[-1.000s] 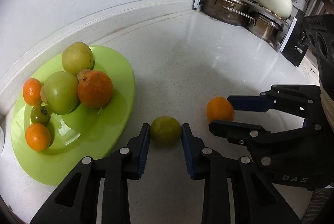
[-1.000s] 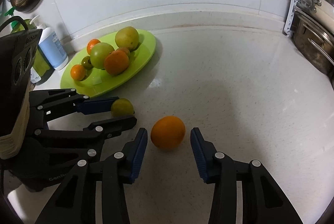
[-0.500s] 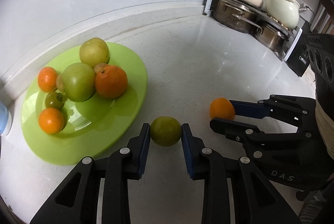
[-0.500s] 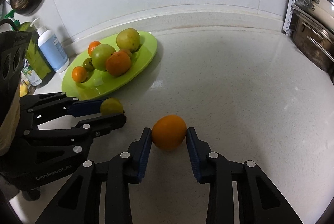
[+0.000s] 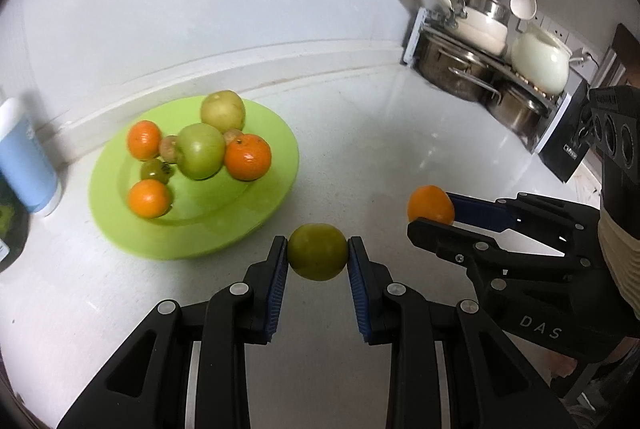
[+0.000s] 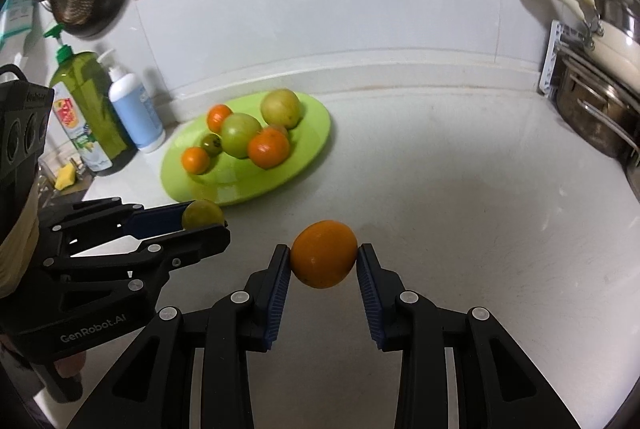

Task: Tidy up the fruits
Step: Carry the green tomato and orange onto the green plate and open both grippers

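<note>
Lifted orange (image 6: 323, 254) now clamped between right fingers (image 6: 280, 271)

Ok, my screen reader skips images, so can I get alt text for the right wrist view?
The right gripper clamps an orange above a white counter. At left, the left gripper holds a green fruit near a green plate of fruit.

Both fisheye views look forward and down along their own black fingers, close over the white speckled stone counter (image 5: 400, 133) – the left from the left, the right beside it – sharing the oval lime-green plate (image 5: 276, 133) (image 6: 312, 133)
</note>
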A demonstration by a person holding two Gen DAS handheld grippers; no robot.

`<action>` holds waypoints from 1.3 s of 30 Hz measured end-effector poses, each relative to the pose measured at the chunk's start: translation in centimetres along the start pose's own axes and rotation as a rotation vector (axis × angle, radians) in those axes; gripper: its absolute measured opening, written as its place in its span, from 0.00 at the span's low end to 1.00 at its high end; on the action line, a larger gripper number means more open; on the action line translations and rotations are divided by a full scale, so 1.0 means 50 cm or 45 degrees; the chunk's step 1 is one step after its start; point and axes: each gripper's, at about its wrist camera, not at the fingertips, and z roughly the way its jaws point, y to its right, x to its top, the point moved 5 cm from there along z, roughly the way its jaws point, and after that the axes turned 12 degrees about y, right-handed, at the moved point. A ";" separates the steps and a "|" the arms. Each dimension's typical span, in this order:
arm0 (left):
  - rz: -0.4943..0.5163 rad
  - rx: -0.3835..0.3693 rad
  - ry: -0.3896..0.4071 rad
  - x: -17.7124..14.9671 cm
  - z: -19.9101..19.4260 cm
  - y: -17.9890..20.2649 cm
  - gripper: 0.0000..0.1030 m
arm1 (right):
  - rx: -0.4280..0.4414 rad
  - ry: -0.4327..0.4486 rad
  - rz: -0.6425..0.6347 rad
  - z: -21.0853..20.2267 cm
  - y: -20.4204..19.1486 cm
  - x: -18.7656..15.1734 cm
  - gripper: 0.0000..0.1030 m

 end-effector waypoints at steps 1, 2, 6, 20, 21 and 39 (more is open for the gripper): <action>-0.005 0.006 0.011 0.000 -0.010 -0.002 0.29 | 0.003 0.008 -0.004 -0.006 -0.004 0.002 0.34; -0.010 0.008 0.018 0.000 -0.019 -0.002 0.29 | 0.008 0.016 -0.008 -0.013 -0.008 0.005 0.34; -0.033 0.037 0.050 0.004 -0.052 -0.009 0.29 | 0.027 0.050 -0.029 -0.037 -0.027 0.018 0.34; -0.063 0.129 0.192 0.046 -0.144 -0.042 0.29 | 0.103 0.156 -0.087 -0.081 -0.088 0.079 0.34; -0.064 0.134 0.197 0.048 -0.146 -0.043 0.29 | 0.107 0.161 -0.090 -0.082 -0.092 0.081 0.34; -0.086 0.300 0.255 0.084 -0.183 -0.104 0.29 | 0.139 0.205 -0.089 -0.068 -0.122 0.147 0.34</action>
